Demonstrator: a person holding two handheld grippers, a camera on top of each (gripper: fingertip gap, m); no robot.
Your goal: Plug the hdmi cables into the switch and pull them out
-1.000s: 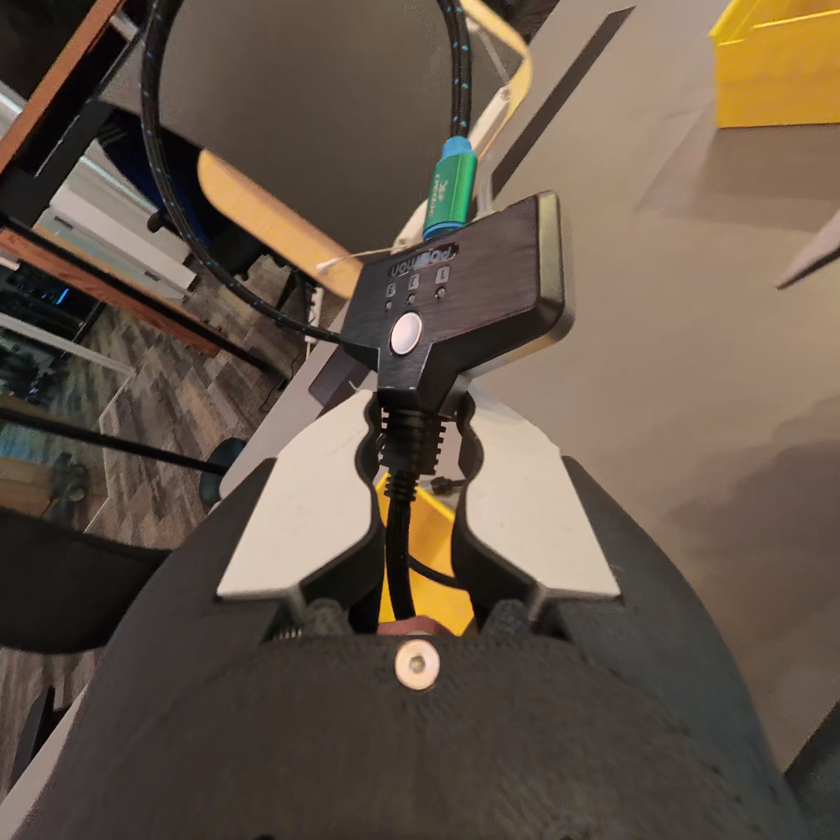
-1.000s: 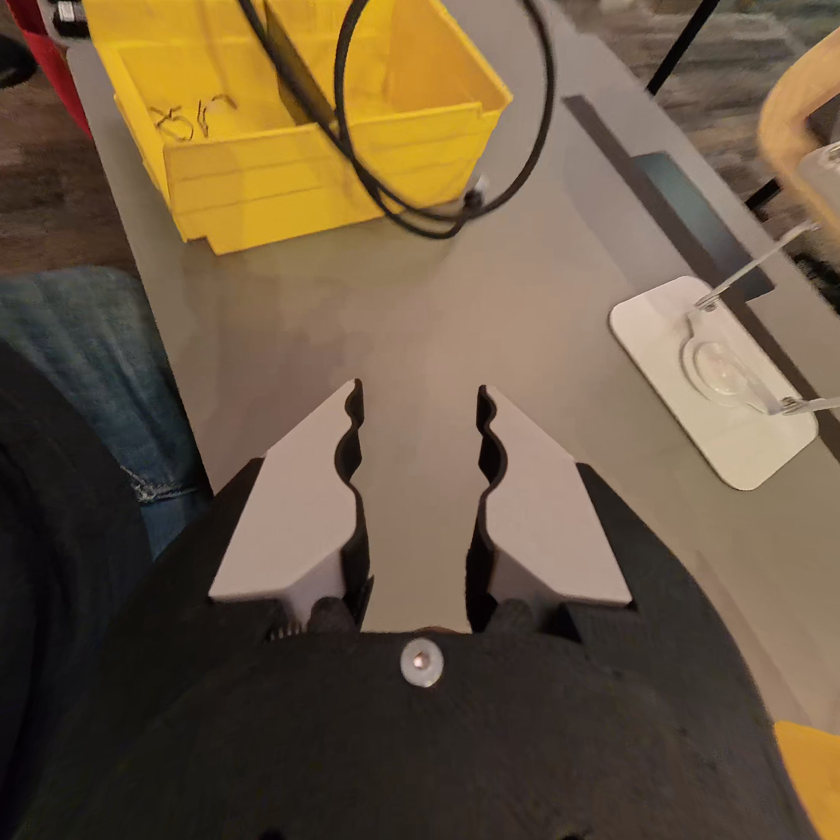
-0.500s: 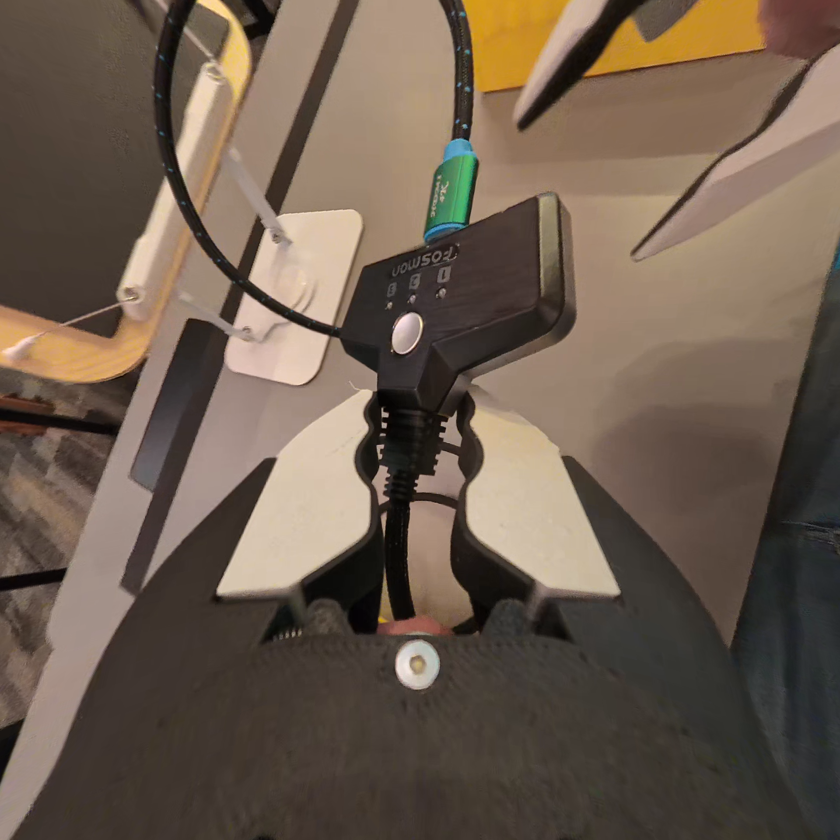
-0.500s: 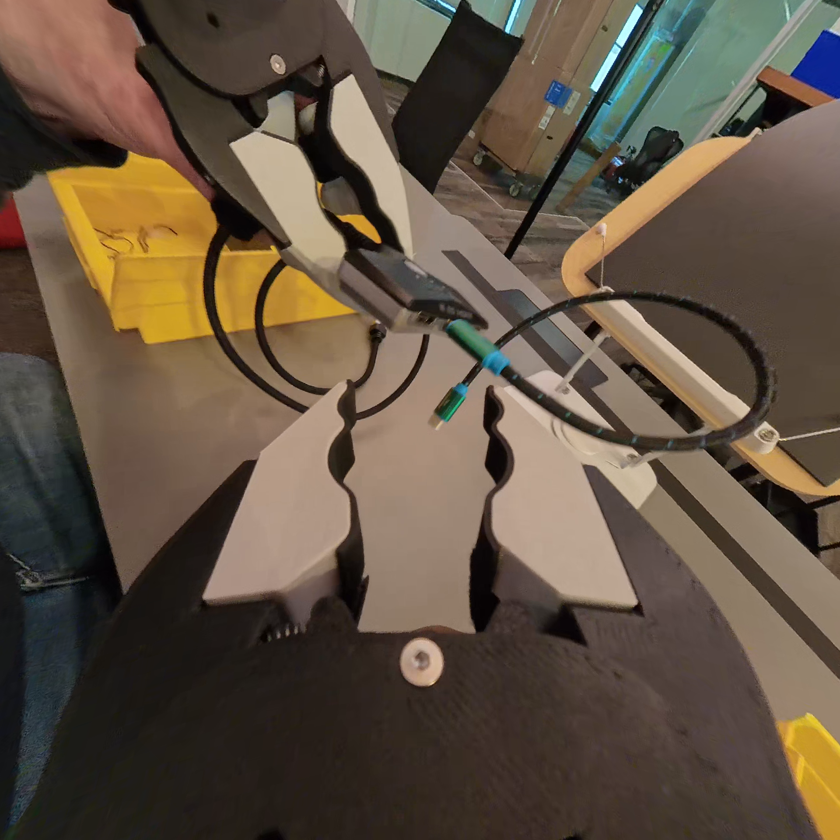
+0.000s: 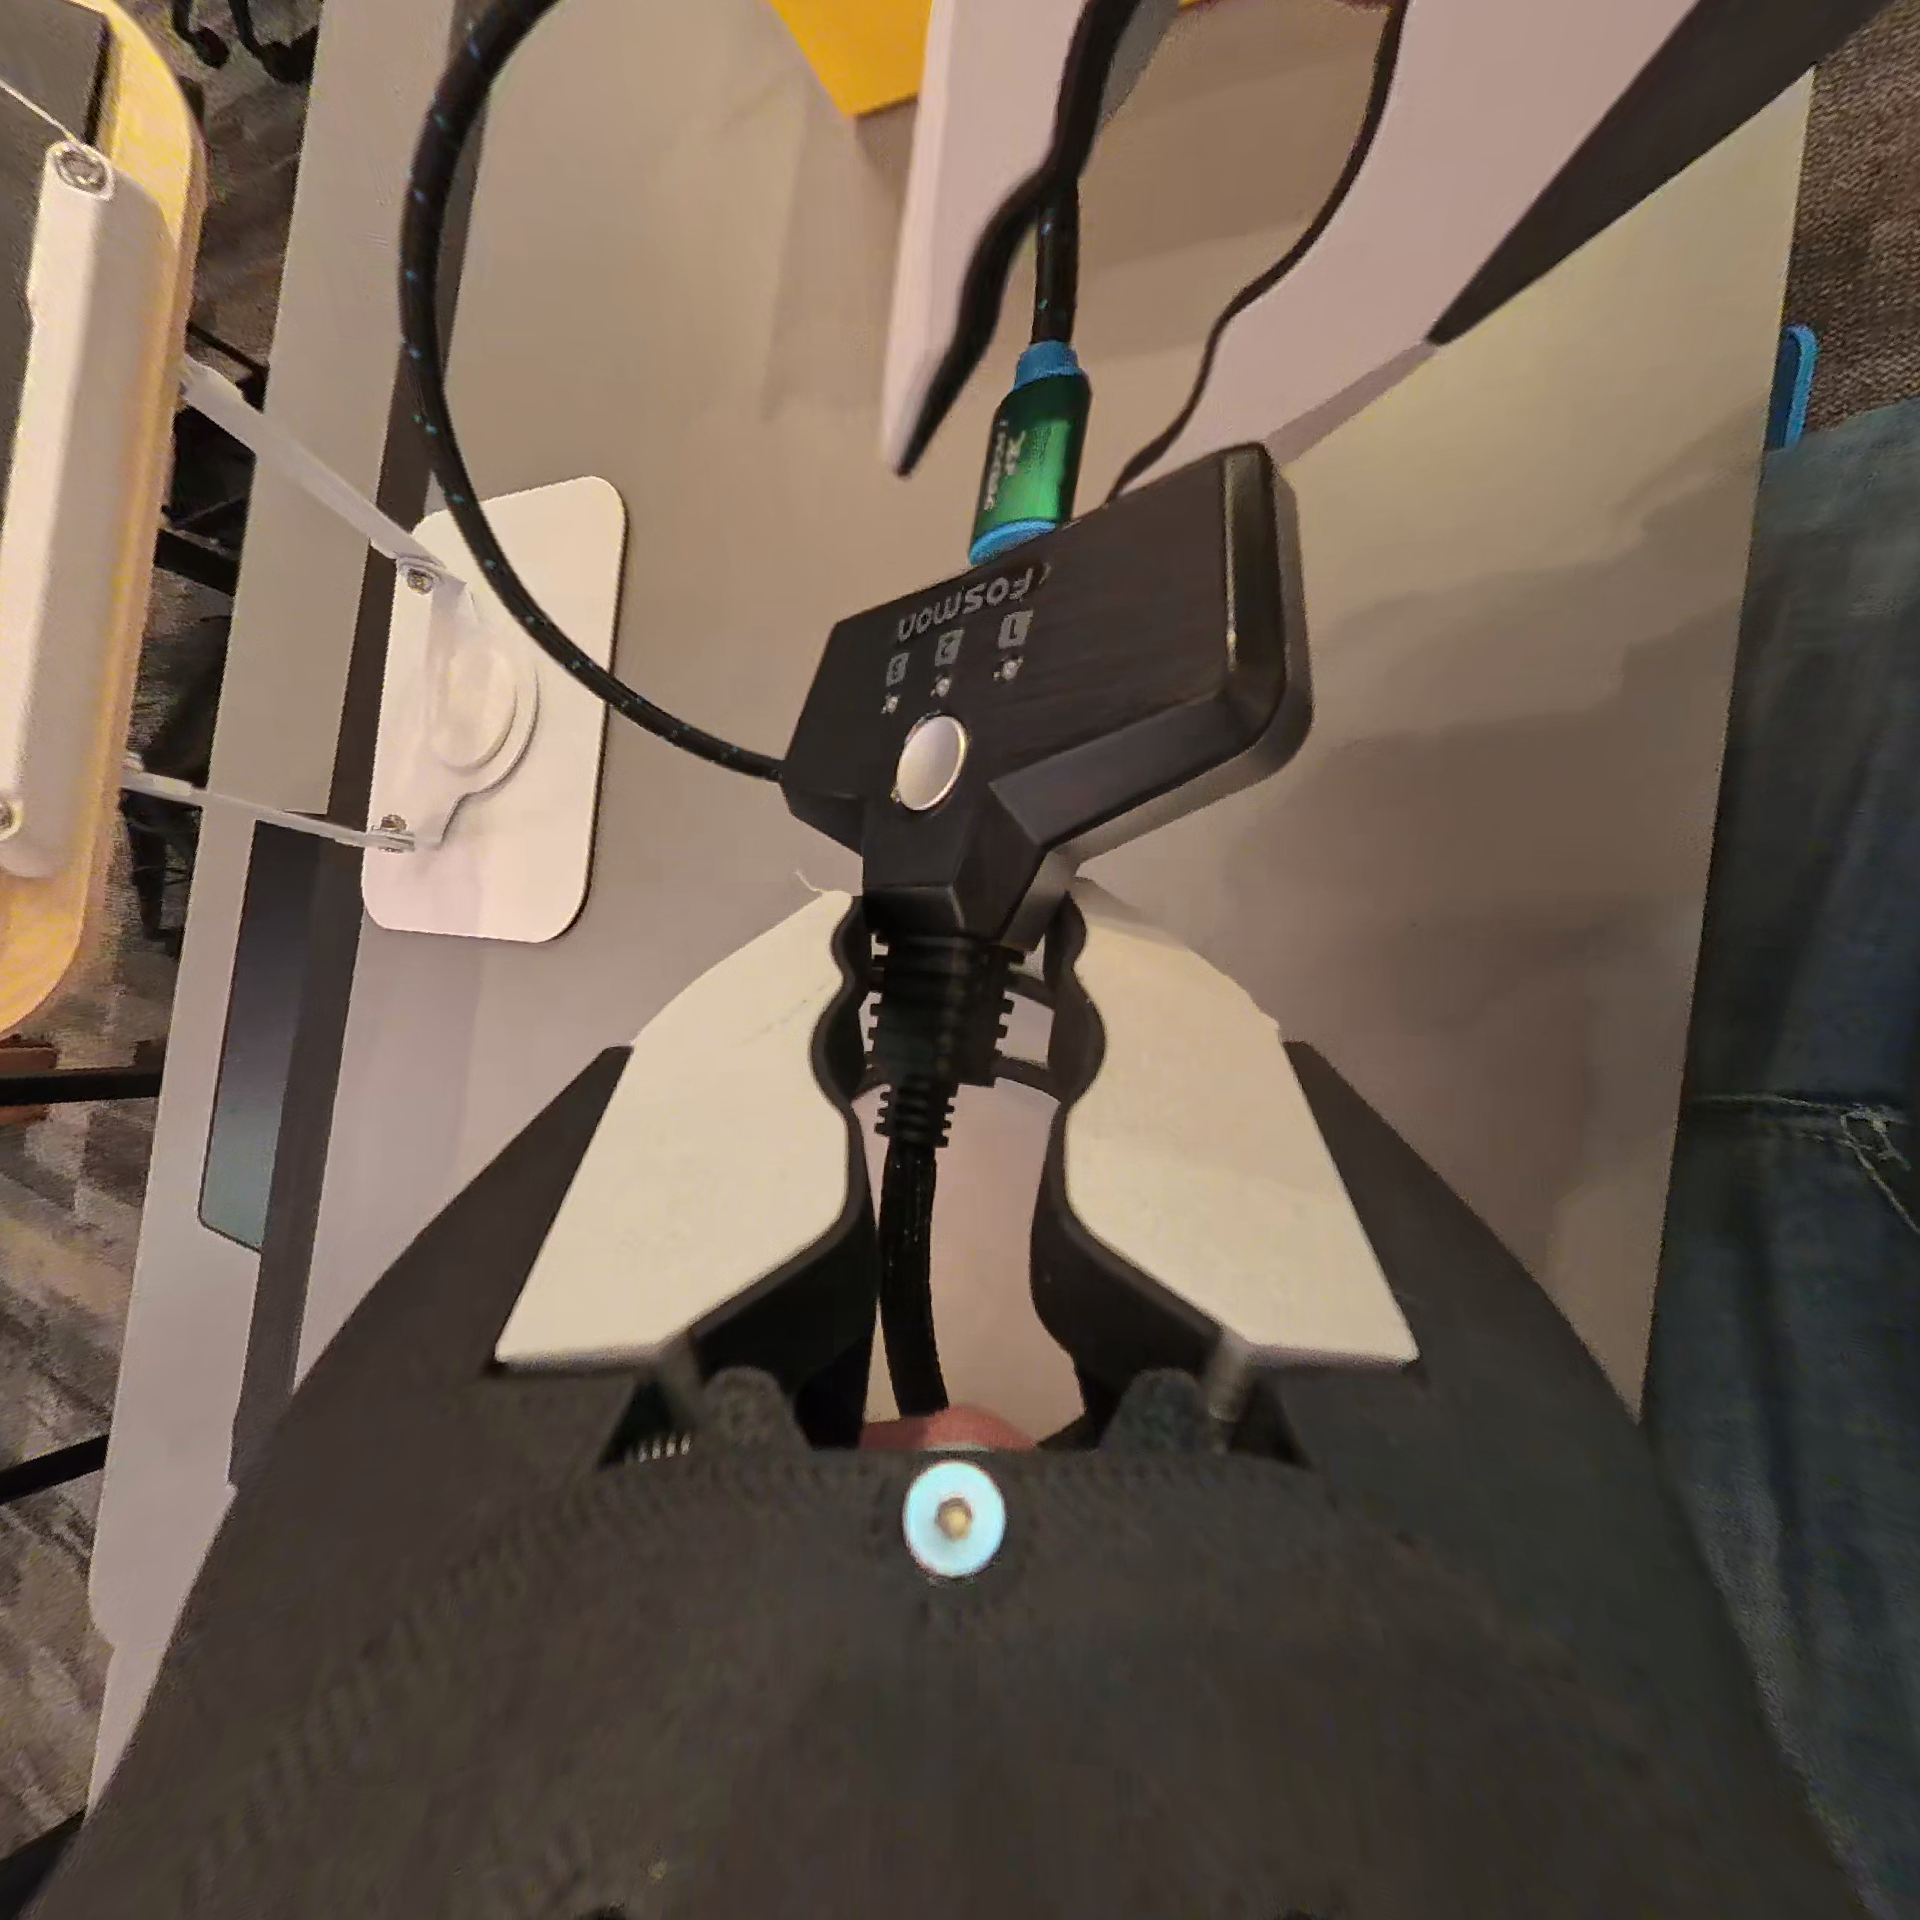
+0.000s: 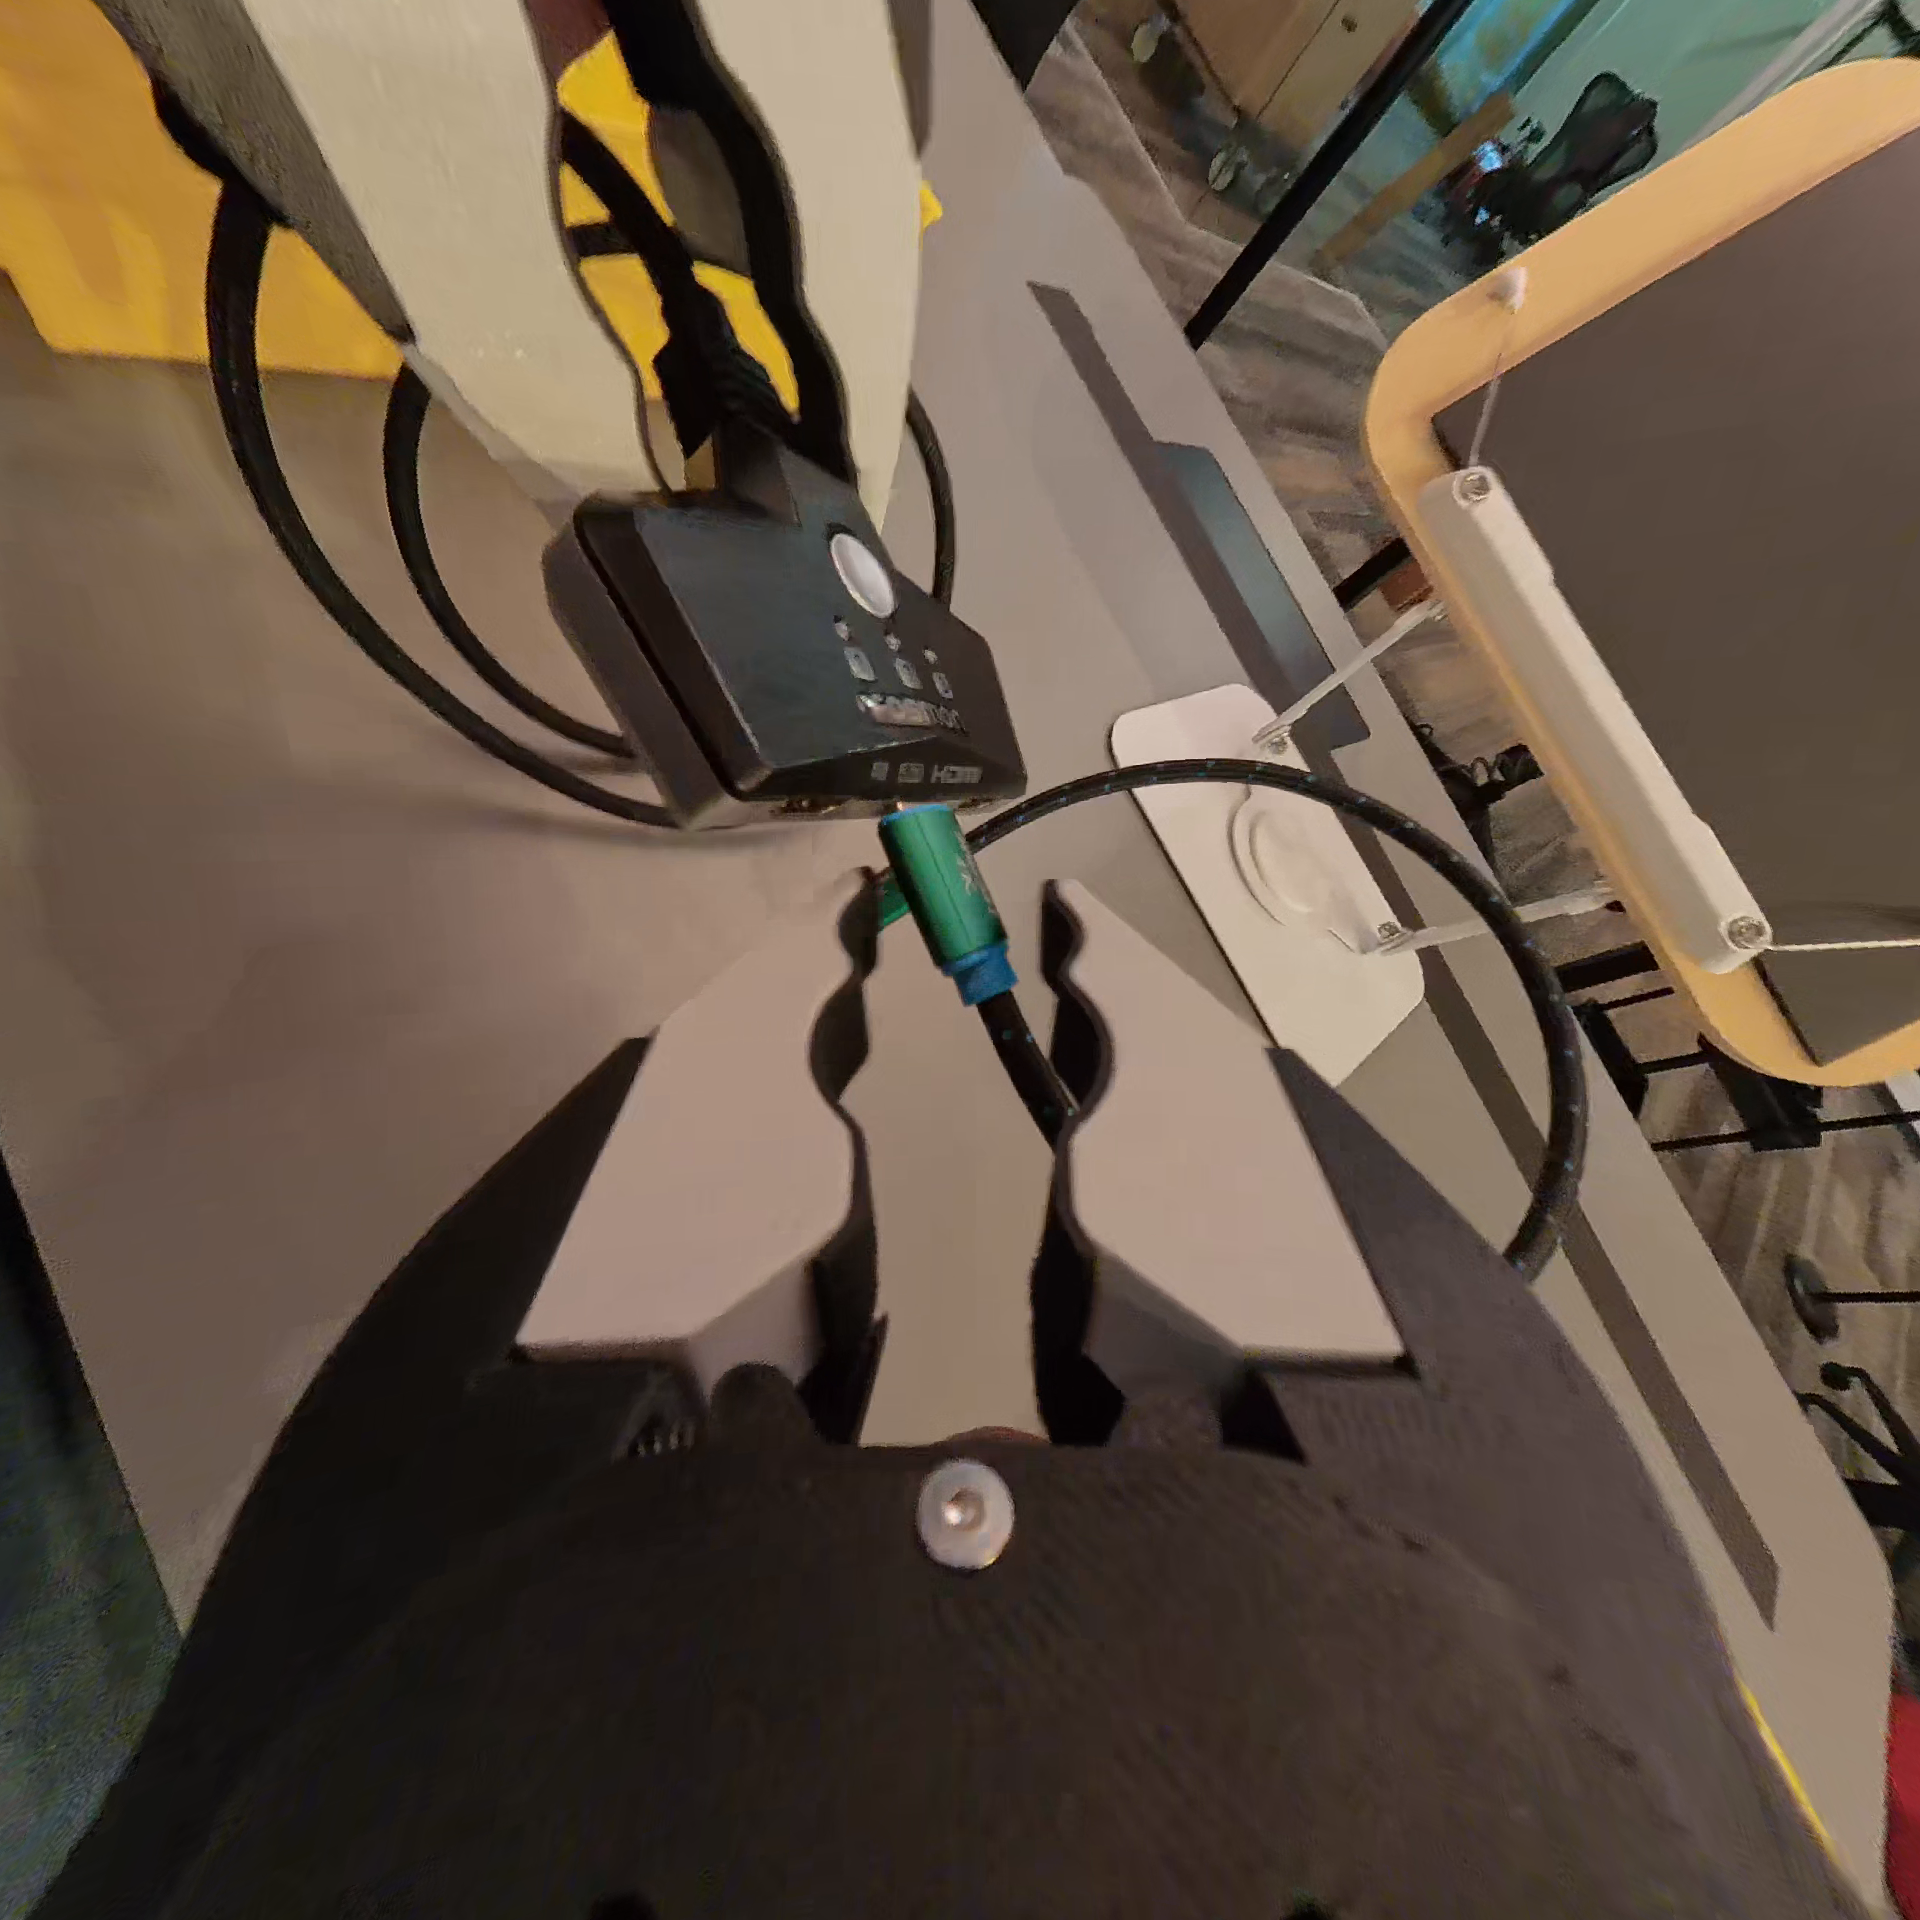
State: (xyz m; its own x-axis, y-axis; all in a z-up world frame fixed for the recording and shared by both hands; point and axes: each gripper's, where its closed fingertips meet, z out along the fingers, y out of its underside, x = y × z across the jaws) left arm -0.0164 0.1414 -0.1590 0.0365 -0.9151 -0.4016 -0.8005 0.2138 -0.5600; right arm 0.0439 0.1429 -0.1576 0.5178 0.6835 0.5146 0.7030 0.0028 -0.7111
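Observation:
My left gripper [image 5: 956,987] is shut on the ribbed cable neck of the black HDMI switch [image 5: 1049,675] and holds it above the grey table [image 5: 1455,935]. A green HDMI plug [image 5: 1023,457] on a black braided cable [image 5: 447,395] sits in the switch's far edge. My right gripper [image 6: 961,899] is open, and the green plug [image 6: 940,883] lies between its fingertips without being pinched. The switch [image 6: 790,665] and the left gripper [image 6: 717,416] face it from above. The right gripper [image 5: 1098,457] also shows in the left wrist view. The cable's other green end [image 6: 878,912] peeks out behind.
A white stand base [image 5: 488,727] with thin metal struts sits on the table's left, beside a wood-rimmed dark panel [image 6: 1558,364]. A yellow bin [image 6: 94,239] stands behind the switch. A black cable [image 6: 312,540] loops on the table. A person's jeans leg [image 5: 1818,935] borders the table. Spacing between my two grippers at the tips: around 7 centimetres.
My right gripper has closed in on the switch and now straddles the green plug. My left gripper has kept its grip on the switch while swinging over the table.

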